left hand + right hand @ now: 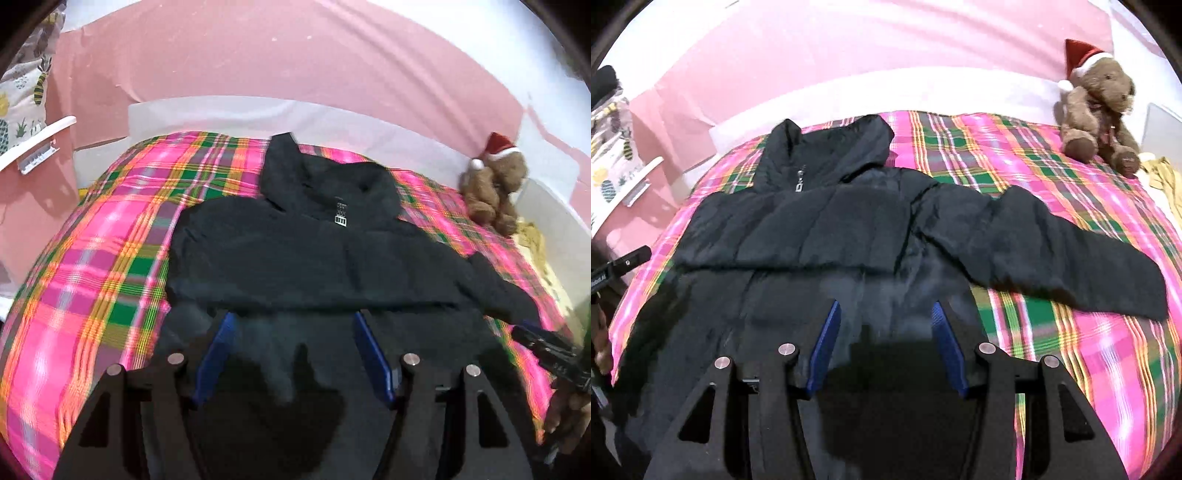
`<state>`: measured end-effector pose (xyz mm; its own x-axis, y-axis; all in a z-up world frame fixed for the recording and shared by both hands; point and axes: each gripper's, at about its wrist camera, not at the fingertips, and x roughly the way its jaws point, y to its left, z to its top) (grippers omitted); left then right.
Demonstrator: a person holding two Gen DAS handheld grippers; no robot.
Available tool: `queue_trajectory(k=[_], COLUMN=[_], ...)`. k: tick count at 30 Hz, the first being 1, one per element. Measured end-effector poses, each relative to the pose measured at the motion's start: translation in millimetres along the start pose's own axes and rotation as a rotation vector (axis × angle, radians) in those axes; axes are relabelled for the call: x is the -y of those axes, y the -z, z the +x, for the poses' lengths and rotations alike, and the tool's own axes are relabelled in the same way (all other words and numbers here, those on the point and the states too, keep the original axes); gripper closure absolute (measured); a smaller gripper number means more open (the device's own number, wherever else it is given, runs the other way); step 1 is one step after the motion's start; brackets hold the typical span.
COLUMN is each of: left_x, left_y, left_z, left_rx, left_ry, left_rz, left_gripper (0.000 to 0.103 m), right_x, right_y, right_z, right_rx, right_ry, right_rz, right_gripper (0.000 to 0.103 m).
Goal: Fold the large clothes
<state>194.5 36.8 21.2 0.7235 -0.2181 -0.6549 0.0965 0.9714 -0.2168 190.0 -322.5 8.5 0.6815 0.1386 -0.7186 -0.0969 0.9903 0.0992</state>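
Right wrist view: jacket sleeve [1052,251] sticks out long to the right, nearest the right tongs [886,343]; both tongs gape empty.

The jacket [827,229] is black with a small white print near the collar. The bedspread [1052,325] has a check pattern of pink, green, orange and yellow. The teddy bear [1100,110] is brown, its hat [1080,53] red and white. The wall [295,55] is pink.
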Motion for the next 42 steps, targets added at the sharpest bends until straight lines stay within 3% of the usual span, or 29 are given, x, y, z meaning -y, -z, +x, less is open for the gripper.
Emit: queue_trajectory(k=[10, 17, 20, 28, 35, 38, 42], left_x=[41, 59, 66, 87, 117, 119, 126], left_y=[58, 83, 90, 106, 109, 106, 95], left_z=[-60, -80, -82, -77, -64, -58, -50], left_rx=[0.004, 0.017, 0.009, -0.038, -0.073, -0.079, -0.068], left_ry=[0.043, 0.024, 0.014, 0.086, 0.138, 0.154, 0.125], left_rz=[0.020, 0.041, 0.059, 0.073, 0.191, 0.152, 0.173], left_gripper=[0.034, 0.034, 0.034, 0.034, 0.034, 0.034, 0.040], right_x=[1, 7, 12, 26, 44, 53, 71], right_y=[67, 89, 94, 100, 101, 98, 93], right_z=[-78, -104, -110, -118, -113, -109, -99], right_rx=[0.032, 0.048, 0.058, 0.079, 0.073, 0.068, 0.059], right_ry=[0.004, -0.012, -0.013, -0.010, 0.015, 0.026, 0.044], right_rz=[0.067, 0.098, 0.112, 0.141, 0.173, 0.186, 0.213], right_gripper=[0.050, 0.050, 0.050, 0.050, 0.050, 0.050, 0.050])
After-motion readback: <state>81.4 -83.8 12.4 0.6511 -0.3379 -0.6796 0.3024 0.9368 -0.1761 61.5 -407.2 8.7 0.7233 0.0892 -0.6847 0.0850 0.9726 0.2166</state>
